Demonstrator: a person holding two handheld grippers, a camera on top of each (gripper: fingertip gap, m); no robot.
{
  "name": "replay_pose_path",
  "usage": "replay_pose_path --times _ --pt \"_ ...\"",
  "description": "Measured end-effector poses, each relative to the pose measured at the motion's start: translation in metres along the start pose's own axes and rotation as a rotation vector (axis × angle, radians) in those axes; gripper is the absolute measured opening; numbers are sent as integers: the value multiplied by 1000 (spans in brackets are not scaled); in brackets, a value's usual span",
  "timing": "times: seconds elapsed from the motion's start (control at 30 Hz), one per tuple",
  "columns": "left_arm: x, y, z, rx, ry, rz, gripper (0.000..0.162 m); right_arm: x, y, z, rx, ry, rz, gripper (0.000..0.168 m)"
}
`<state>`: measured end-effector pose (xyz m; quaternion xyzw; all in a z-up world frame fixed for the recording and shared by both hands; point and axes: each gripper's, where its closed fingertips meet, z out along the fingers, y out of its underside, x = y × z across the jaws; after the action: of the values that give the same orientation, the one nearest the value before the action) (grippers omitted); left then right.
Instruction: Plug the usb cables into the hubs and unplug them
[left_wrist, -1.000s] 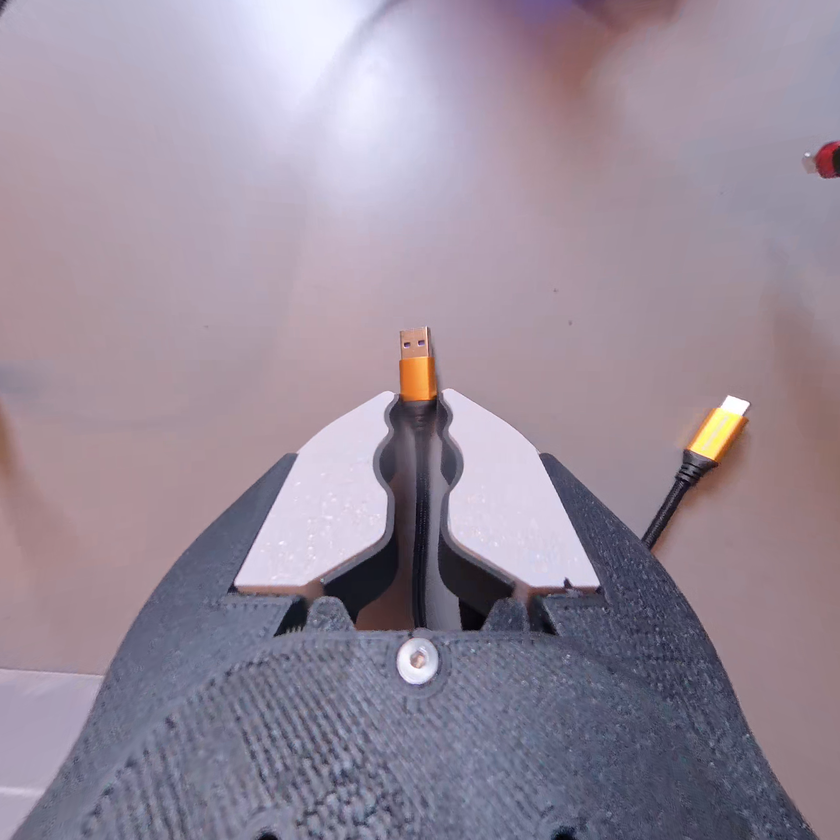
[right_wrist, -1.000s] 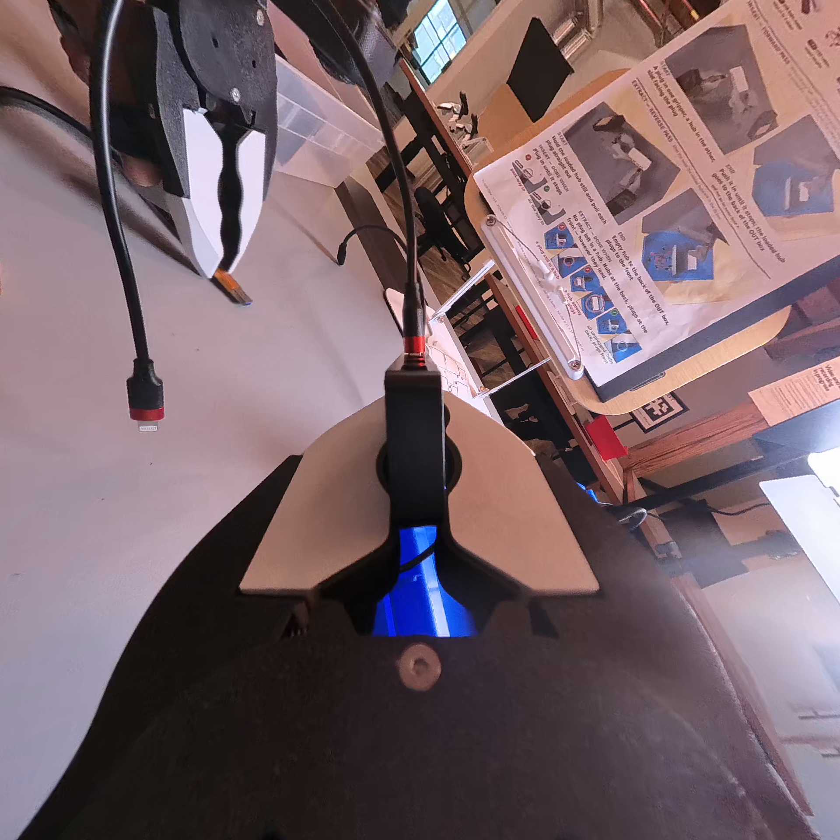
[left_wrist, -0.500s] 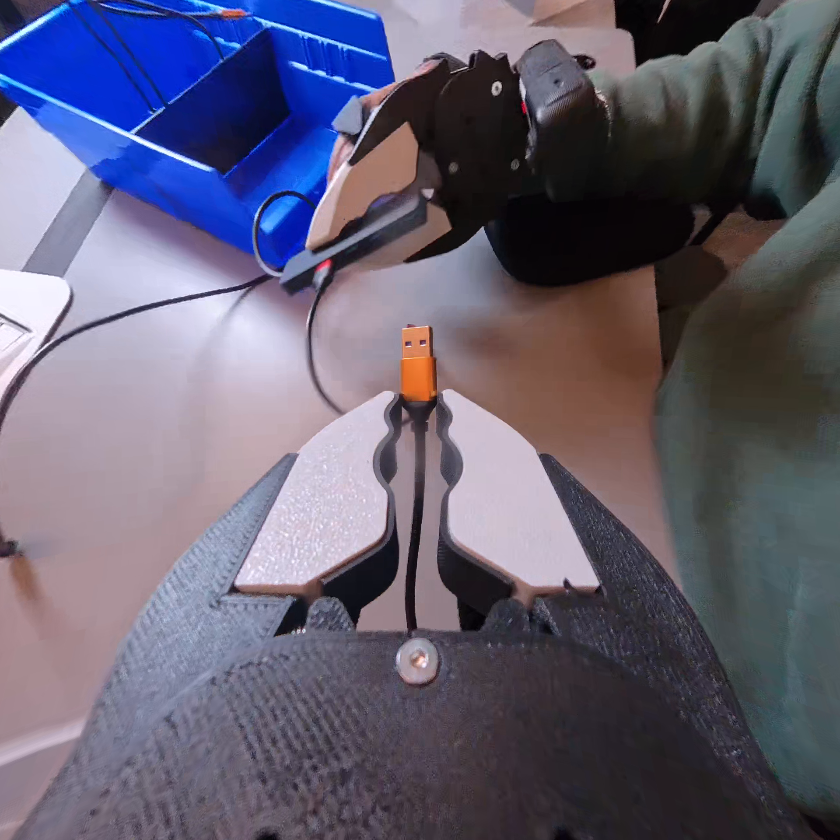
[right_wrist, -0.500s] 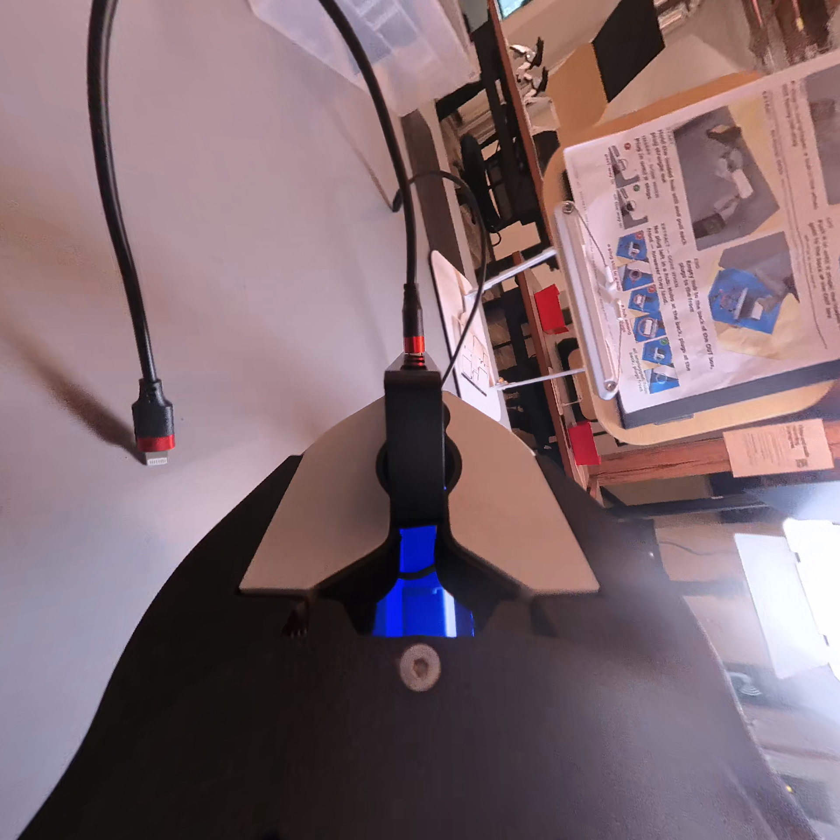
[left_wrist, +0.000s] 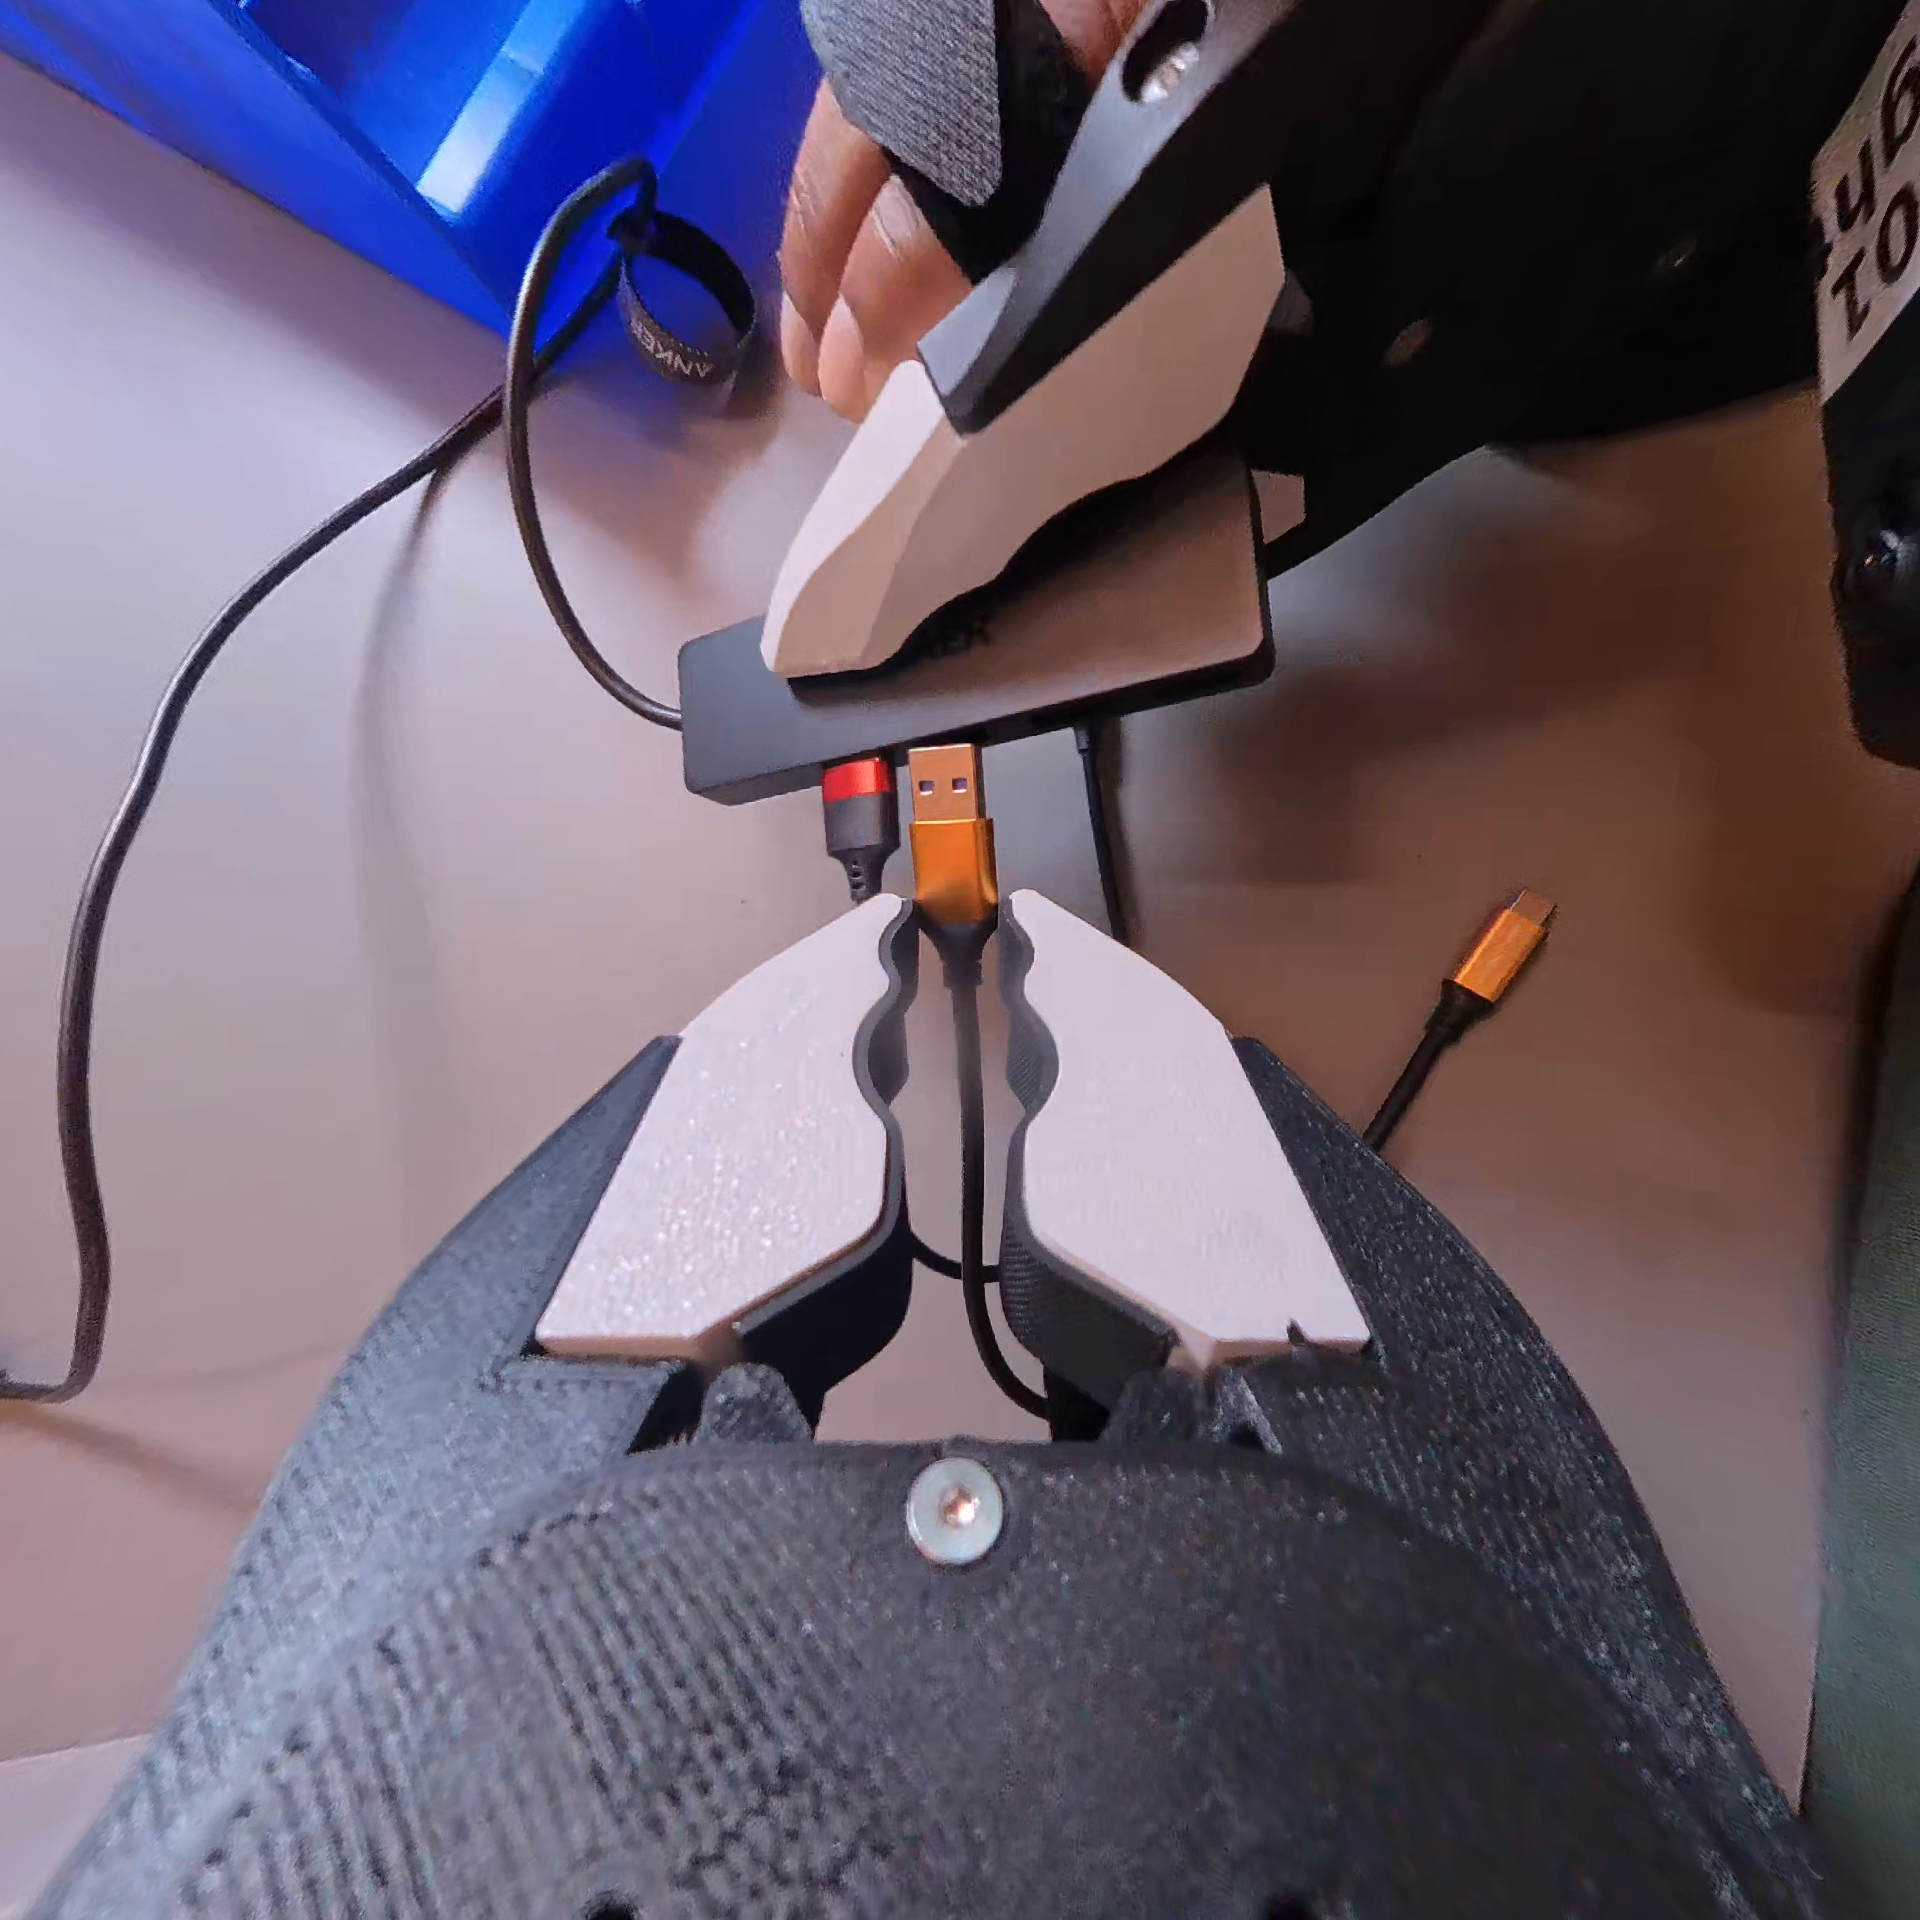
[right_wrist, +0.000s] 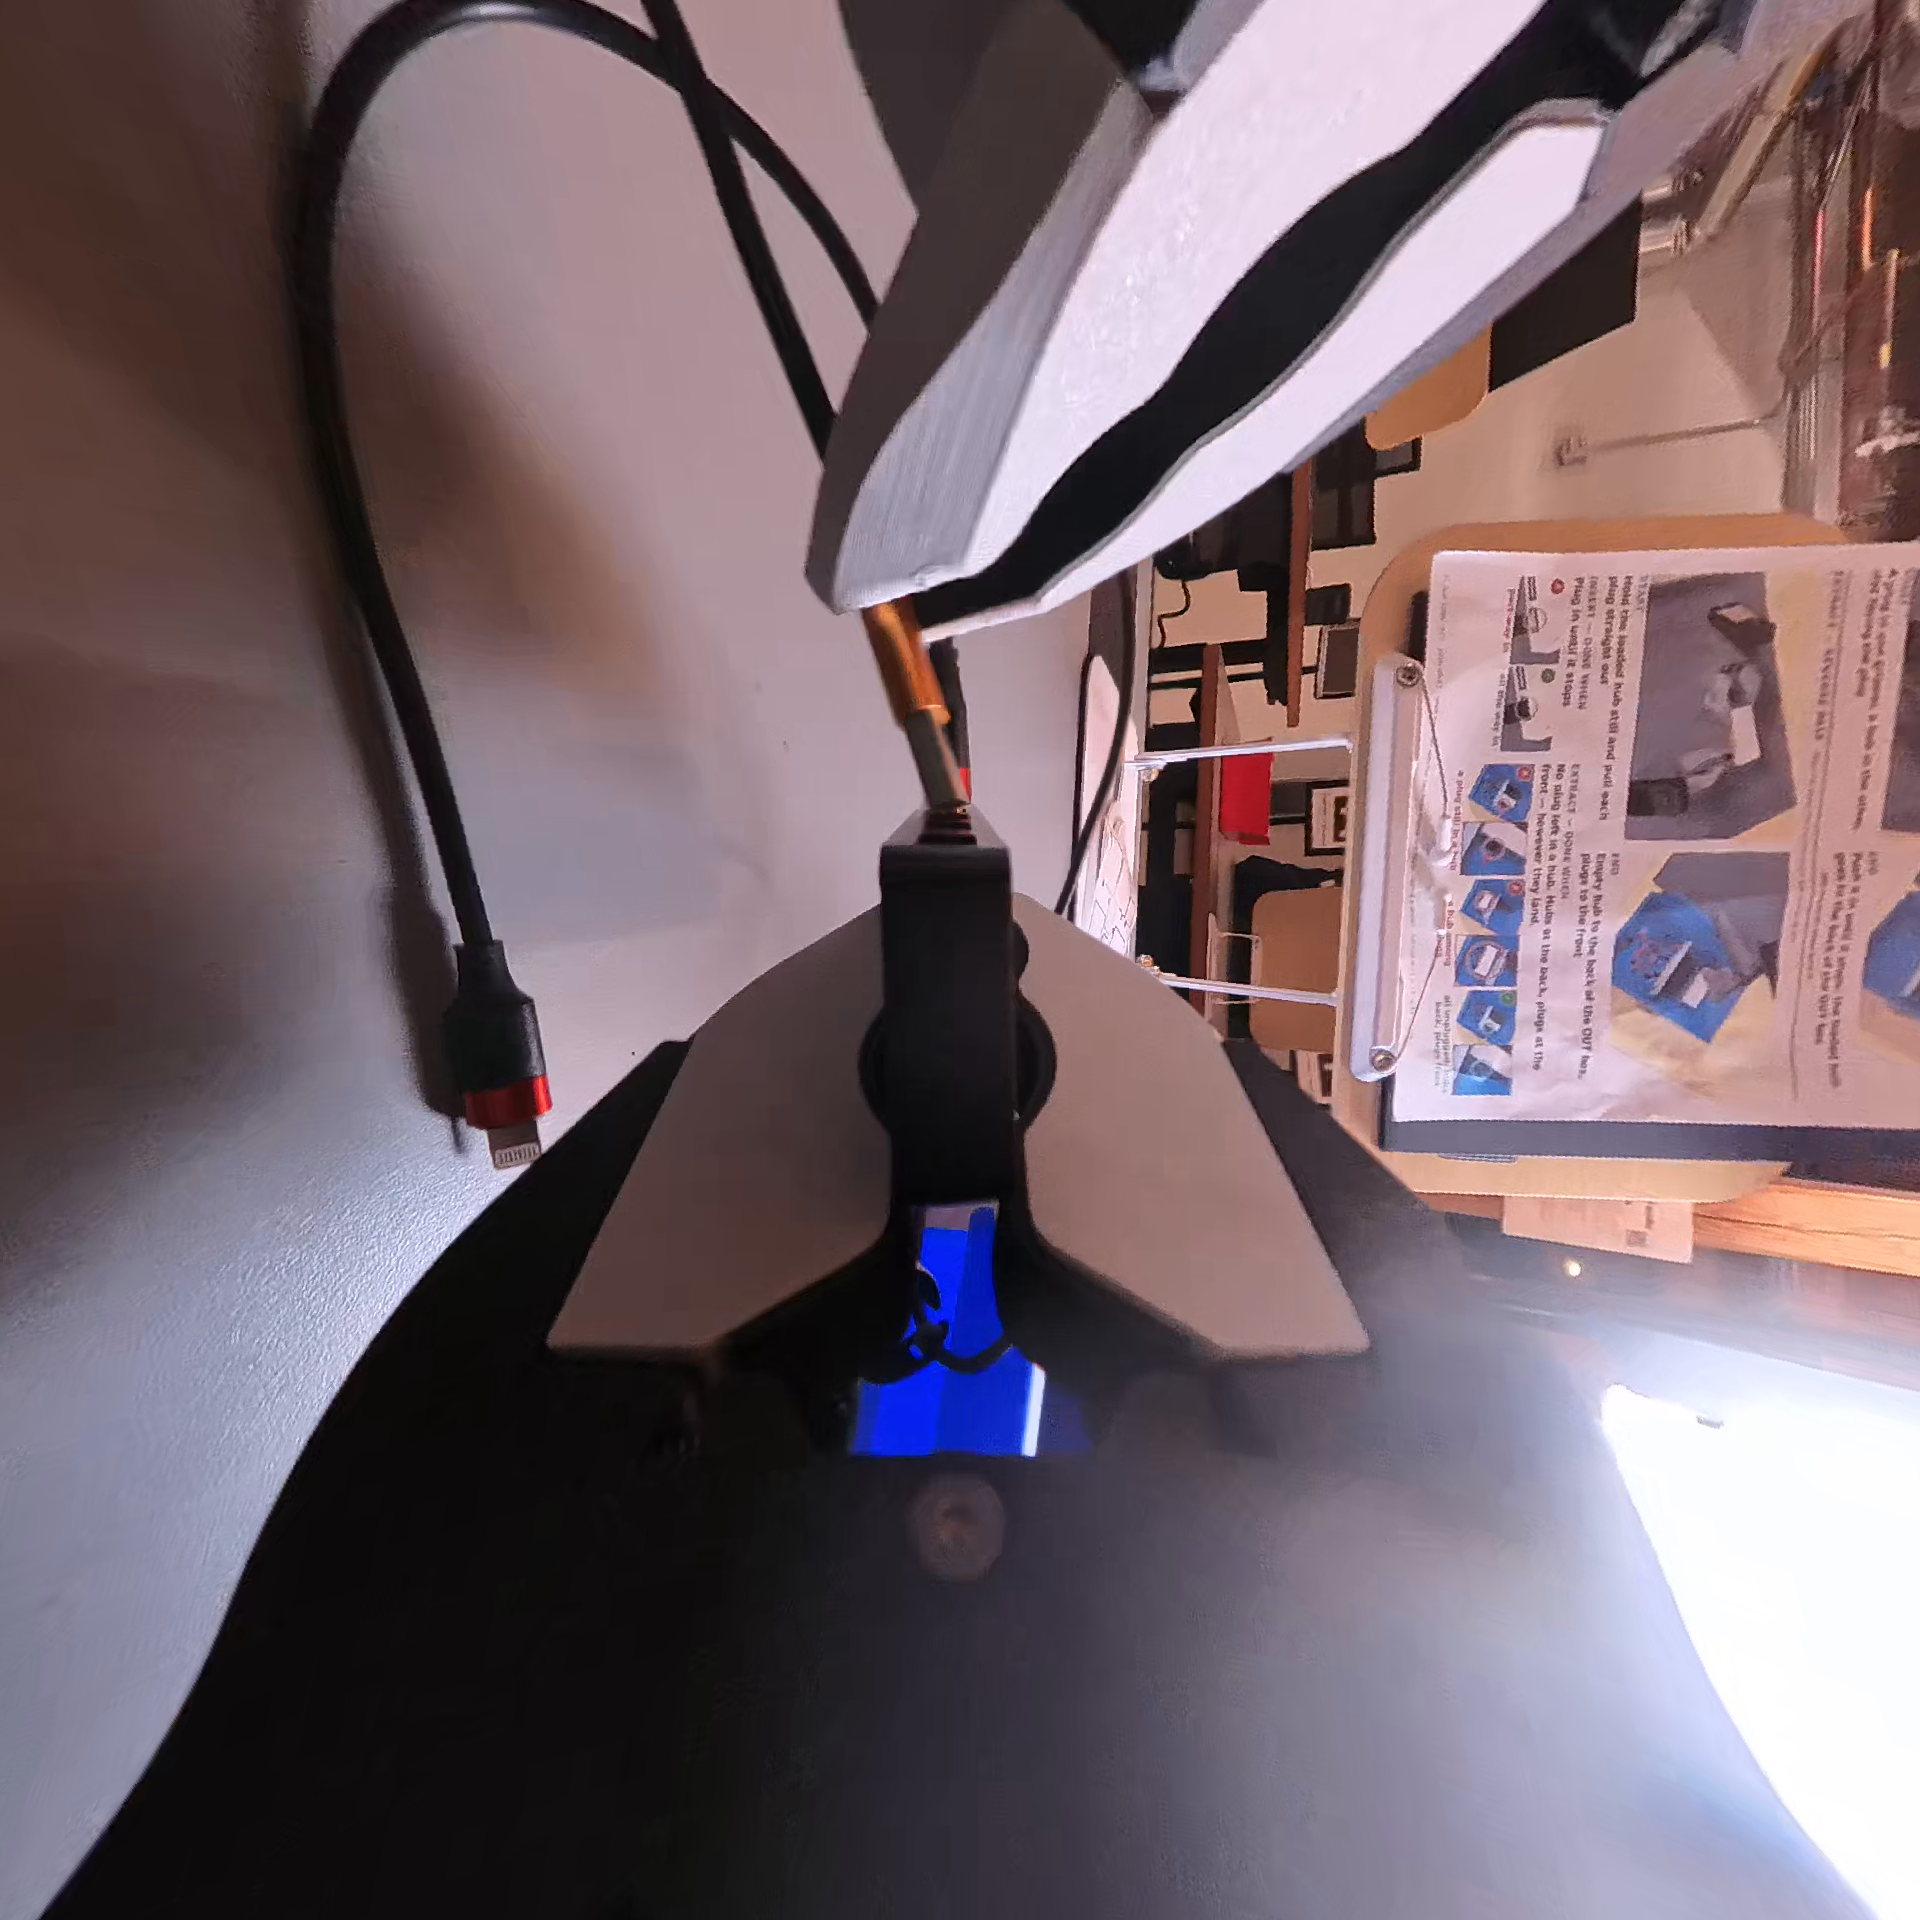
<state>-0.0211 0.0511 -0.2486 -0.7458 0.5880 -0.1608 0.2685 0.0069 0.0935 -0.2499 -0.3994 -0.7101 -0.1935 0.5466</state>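
Note:
My left gripper (left_wrist: 954, 920) is shut on an orange USB-A plug (left_wrist: 951, 842), gripping it at the cable's strain relief. The plug's metal tip meets the edge of a dark grey hub (left_wrist: 1091, 665), beside a red plug (left_wrist: 857, 805) that sits in the hub. Most of the metal shell still shows. My right gripper (right_wrist: 943, 904) is shut on the hub (right_wrist: 943, 935) and holds it above the table. In the left wrist view its fingers (left_wrist: 935, 520) clamp the hub from above. In the right wrist view the orange plug (right_wrist: 909, 665) comes in at a slant.
A blue bin (left_wrist: 416, 135) stands at the back left. The orange cable's small end (left_wrist: 1496, 956) lies on the table at the right. A black cable with a red-collared end (right_wrist: 499, 1081) lies on the table. A printed sheet on a clipboard (right_wrist: 1662, 831) stands past the table's edge. The tips of one gripper are about 5 centimeters away from the tips of the other.
My left gripper has carried the orange plug across to the hub, and its tip now touches the hub's edge. The right gripper has kept hold of the hub and turned somewhat.

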Motion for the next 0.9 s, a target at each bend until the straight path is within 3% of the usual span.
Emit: replay_pose_path --times 0.3,0.57,0.9 --pt "10 12 8 -62 99 -24 14 -7 -6 1 -25 9 -84 12" --pt "12 17 11 -96 83 -1 14 -13 -9 2 -35 -10 -116 12" --pt "19 38 20 -300 128 48 14 -38 -16 7 -81 -114 -178 12"
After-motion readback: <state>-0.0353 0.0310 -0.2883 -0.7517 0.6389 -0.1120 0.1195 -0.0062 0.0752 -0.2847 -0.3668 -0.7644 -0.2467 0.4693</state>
